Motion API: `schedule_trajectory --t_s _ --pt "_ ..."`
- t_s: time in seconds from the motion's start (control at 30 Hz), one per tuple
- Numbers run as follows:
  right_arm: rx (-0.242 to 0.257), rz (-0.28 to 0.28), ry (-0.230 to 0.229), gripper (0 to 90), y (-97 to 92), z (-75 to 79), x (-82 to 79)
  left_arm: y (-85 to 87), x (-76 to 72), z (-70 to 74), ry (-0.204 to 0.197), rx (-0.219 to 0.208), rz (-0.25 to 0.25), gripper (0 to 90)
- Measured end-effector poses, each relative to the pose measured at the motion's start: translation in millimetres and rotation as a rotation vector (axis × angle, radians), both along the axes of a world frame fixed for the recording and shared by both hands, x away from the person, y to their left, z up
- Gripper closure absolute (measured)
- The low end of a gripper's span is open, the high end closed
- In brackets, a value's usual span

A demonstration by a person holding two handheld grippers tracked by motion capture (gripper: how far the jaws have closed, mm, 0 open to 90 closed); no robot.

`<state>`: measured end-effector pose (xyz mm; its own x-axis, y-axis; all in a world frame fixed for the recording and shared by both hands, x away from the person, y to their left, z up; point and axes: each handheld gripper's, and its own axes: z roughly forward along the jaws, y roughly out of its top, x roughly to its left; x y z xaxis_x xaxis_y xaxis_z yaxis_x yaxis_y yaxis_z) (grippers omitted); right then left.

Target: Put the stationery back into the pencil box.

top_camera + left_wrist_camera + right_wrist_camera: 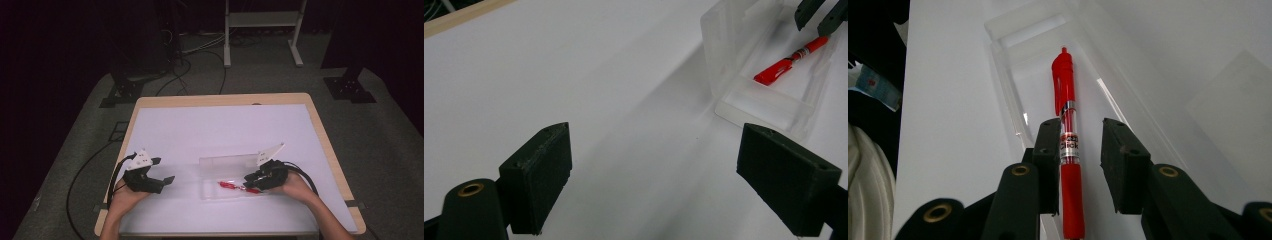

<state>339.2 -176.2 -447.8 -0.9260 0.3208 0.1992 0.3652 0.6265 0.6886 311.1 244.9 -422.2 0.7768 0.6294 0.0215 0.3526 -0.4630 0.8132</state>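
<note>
Your right gripper [1079, 150] spread slightly, red plastic click pen [1068, 130] lying lengthwise between its jaws, beside one pad, inside the clear plastic tray [1013, 107], left gripper [656, 175] wide open.

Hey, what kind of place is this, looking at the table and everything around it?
Most likely a lab or recording studio, not a home: dark curtained walls, loose cables across grey floor, black stand bases, and a single wooden table topped with a white sheet.

A wooden-edged table [320, 131] carries a white sheet [215, 132] over nearly its whole top, and on that sheet, toward the near right, rests a clear plastic box [227, 165] with a red pen [231, 186] lying inside it.
</note>
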Motion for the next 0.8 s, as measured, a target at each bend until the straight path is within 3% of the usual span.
schedule_trajectory --t_s 0.8 --pt "0.019 -0.058 -0.034 59.5 -23.6 16.3 -5.2 1.0 -0.2 0.4 0.001 0.004 0.0 13.6"
